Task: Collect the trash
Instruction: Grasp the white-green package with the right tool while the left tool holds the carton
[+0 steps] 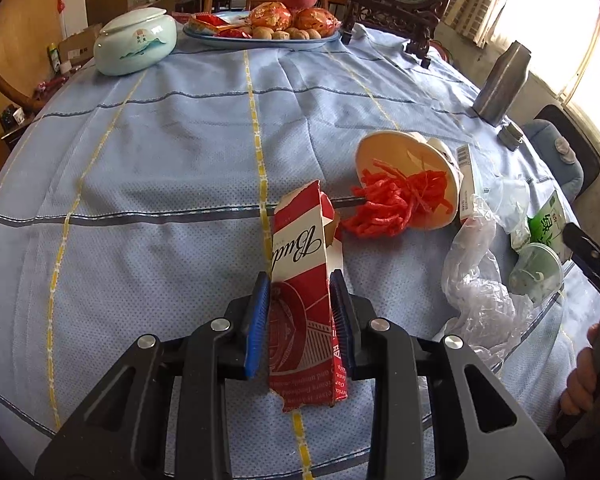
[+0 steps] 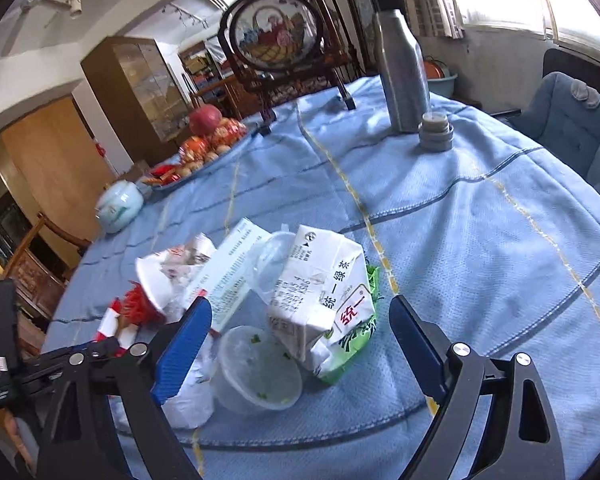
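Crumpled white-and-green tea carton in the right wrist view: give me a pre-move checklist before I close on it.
1. Right hand-held gripper open wide: ok.
2. Crumpled white-and-green tea carton between its fingers, pads not touching: ok.
3. Clear round plastic tub also sits between the fingers, against the carton; clean single grasp: not ok.
4. Left hand-held gripper shut on the red-and-white torn cardboard box: ok.
5. Tipped paper cup spilling red shreds lies outside both grasps, uncollected: not ok.
6. Trash bin location: cannot tell.
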A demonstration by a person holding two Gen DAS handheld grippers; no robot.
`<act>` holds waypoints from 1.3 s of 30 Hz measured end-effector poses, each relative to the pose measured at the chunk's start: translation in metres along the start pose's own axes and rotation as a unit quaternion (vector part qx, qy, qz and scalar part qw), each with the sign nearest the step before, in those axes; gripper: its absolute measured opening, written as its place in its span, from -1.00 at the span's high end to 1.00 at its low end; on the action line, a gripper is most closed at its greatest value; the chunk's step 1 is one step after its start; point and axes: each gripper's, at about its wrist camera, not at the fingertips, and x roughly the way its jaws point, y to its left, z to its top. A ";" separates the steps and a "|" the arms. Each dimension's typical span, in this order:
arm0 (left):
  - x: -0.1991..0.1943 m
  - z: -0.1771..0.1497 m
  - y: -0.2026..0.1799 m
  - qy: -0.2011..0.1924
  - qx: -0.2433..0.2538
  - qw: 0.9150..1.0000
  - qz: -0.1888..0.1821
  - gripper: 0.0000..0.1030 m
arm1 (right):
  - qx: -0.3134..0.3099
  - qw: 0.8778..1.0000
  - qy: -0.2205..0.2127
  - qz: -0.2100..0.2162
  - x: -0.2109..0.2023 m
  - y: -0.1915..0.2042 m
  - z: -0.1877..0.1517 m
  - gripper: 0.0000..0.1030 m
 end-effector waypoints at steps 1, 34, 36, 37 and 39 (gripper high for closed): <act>0.001 0.000 0.000 0.002 0.000 1.000 0.001 0.37 | 0.000 1.000 0.004 -0.008 0.003 -0.001 0.000 -0.46; -0.025 0.000 0.013 -0.057 -0.026 0.997 -0.036 0.82 | -0.032 0.998 -0.039 -0.048 -0.073 -0.026 -0.065 -0.47; -0.028 0.000 0.015 -0.064 -0.032 0.997 -0.040 0.82 | -0.035 0.997 -0.038 -0.054 -0.073 -0.027 -0.069 -0.47; -0.029 0.001 0.015 -0.066 -0.033 0.996 -0.043 0.82 | -0.039 0.997 -0.038 -0.060 -0.073 -0.027 -0.071 -0.47; -0.030 0.001 0.015 -0.067 -0.032 0.996 -0.046 0.82 | -0.047 0.995 -0.035 -0.075 -0.070 -0.028 -0.075 -0.45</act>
